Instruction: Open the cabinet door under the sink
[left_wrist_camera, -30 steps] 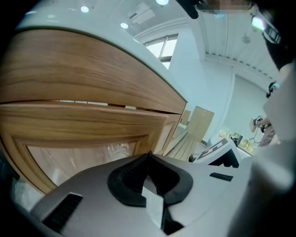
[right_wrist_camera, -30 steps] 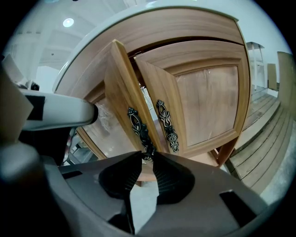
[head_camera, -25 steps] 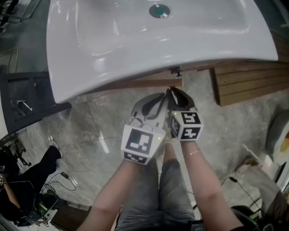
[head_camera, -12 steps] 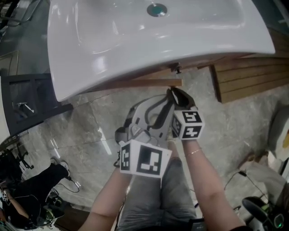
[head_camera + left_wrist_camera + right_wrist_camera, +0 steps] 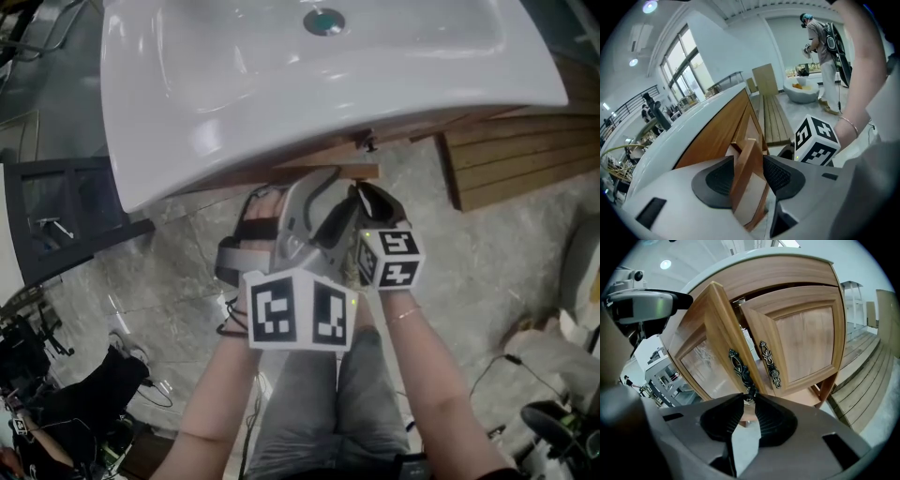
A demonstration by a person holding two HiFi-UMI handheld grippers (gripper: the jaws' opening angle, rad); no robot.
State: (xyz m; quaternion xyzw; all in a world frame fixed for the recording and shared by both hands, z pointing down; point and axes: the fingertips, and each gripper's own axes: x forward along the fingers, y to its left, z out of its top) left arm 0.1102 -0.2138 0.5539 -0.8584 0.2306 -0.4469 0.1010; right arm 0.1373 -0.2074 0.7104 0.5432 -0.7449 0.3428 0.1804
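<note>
Two bare forearms lead down to grey trousers (image 5: 328, 412), with a thin bracelet (image 5: 405, 317) on the right wrist and dark thin bands (image 5: 230, 319) around the left wrist. The left gripper (image 5: 747, 161) and right gripper (image 5: 749, 399) have smooth pale grey shells and black ribbed pads (image 5: 780, 174). Each carries a white cube printed with black square markers, the left cube (image 5: 295, 319) larger in view than the right cube (image 5: 389, 258).
</note>
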